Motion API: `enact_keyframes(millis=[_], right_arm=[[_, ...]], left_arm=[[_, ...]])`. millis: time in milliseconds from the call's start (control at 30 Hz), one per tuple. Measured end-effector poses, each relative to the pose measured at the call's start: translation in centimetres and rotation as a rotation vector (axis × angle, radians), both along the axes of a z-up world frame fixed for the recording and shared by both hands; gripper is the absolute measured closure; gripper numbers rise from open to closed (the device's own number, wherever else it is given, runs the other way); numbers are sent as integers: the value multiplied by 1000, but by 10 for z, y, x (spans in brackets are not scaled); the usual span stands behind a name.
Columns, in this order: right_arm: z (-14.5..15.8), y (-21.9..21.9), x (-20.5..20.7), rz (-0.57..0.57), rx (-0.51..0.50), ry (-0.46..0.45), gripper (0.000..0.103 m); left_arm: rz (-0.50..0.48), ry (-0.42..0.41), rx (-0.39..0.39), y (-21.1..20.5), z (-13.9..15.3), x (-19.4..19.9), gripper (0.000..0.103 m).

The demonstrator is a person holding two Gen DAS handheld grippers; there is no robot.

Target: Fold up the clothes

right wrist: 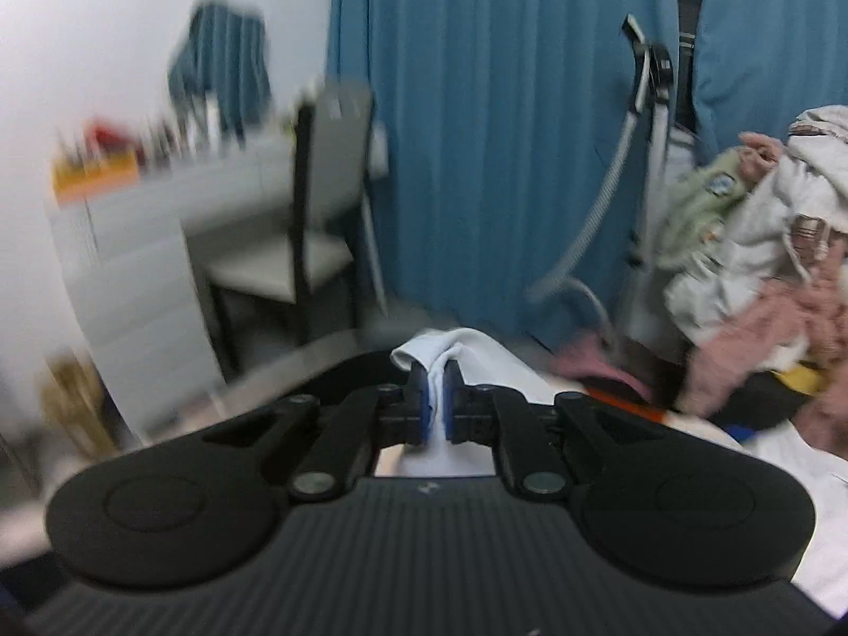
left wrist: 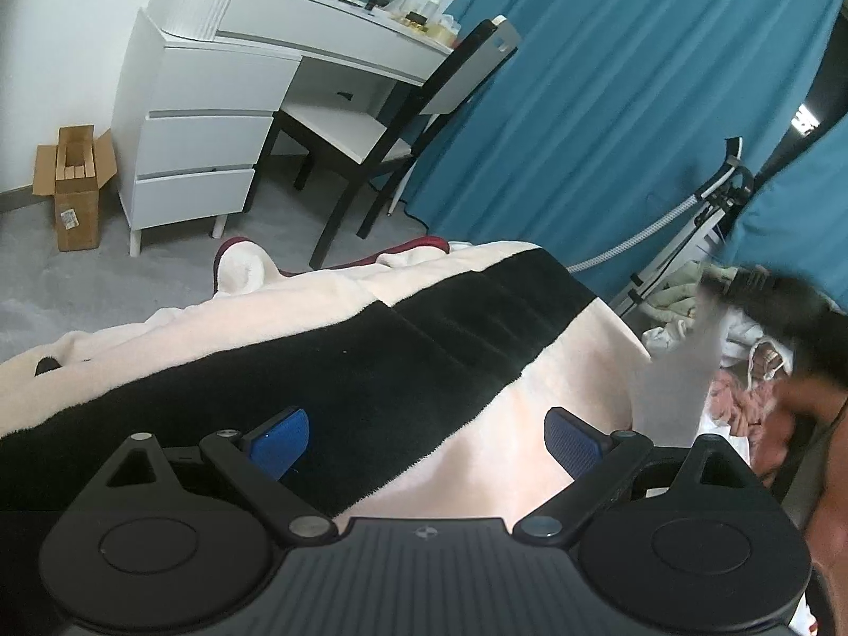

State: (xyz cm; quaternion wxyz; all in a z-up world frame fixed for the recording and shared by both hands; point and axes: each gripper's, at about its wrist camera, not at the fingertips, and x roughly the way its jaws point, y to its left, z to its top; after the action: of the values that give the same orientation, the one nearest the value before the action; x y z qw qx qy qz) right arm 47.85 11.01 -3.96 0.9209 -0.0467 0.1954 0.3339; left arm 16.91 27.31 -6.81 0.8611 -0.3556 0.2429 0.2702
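On my far left a cardboard box (left wrist: 69,185) sits on the floor beside the white dresser (left wrist: 212,122), with a chair (left wrist: 371,143) pushed up to it and teal curtains (left wrist: 609,106) behind. My left gripper (left wrist: 426,437) hovers with its 2 blue pads spread wide over the cream-and-black blanket (left wrist: 344,360), holding nothing. My right gripper (right wrist: 435,405) has its pads pinched tight on a white garment (right wrist: 456,350), lifted above the bed. Further right I see a heap of clothes (right wrist: 752,244), pink, white and pale green.
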Motion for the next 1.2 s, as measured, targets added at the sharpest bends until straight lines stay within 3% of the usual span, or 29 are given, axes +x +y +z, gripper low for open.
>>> enact_keyframes(millis=[133,233,333,367,400,467,667,933,1200], right_arm=[[6,18,10,-1,-21,-15,95],[-9,31,16,-24,-51,-9,94],[-31,41,23,-43,-98,28,87],[-38,43,23,-52,-122,36,66],[-42,43,20,-63,-132,31,36],[-47,39,9,-88,-135,11,19],[-36,-14,-59,-119,-59,14,19],[-15,-143,-213,-238,-71,-75,19],[-30,-259,-345,-423,-9,-82,19]], left_arm=[[0,-2,2,1,-1,0,6],[-1,-4,4,3,-3,0,6],[-2,-5,7,4,-4,1,6],[-2,-5,8,4,-5,1,6],[-3,-6,8,5,-5,1,7],[-7,-6,10,5,-6,1,7],[-70,1,12,1,-9,7,11],[-216,-36,15,-17,3,-3,14],[-387,-72,44,-56,16,3,14]])
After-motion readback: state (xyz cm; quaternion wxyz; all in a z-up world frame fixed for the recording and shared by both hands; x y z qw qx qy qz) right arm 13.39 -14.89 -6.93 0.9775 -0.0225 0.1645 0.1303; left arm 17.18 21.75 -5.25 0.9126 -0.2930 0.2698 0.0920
